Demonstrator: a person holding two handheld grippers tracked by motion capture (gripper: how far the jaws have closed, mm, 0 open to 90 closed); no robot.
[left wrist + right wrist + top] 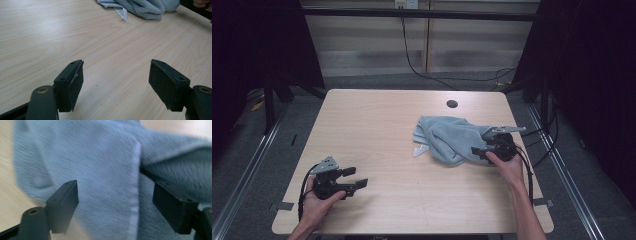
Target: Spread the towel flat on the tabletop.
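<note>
A light wooden table (377,125) carries a crumpled blue-grey towel (447,137) on its right half, toward the far side, just short of a small dark round hole (452,104) in the tabletop. The towel lies in a bunched, elongated heap whose long axis runs roughly from the far left to the near right across the table, the near-right end reaching the right gripper (479,151). That gripper, held in the person's right hand (507,167), sits at the towel's right edge and points leftward into the cloth; in the right gripper view its two black jaws stand wide apart with folds of towel (105,177) lying between and beyond them, a pale hem line running up through the gap, and nothing clamped. The left gripper (354,177), in the left hand (319,197), rests near the front left corner of the table, well apart from the towel, pointing right; in the left gripper view its jaws are spread wide over bare wood, with the towel (142,6) far ahead at the upper edge. A small white label (420,150) sticks out from the towel's near-left side, lying flat on the wood and pointing toward the left gripper; it also shows in the left gripper view (122,12).
</note>
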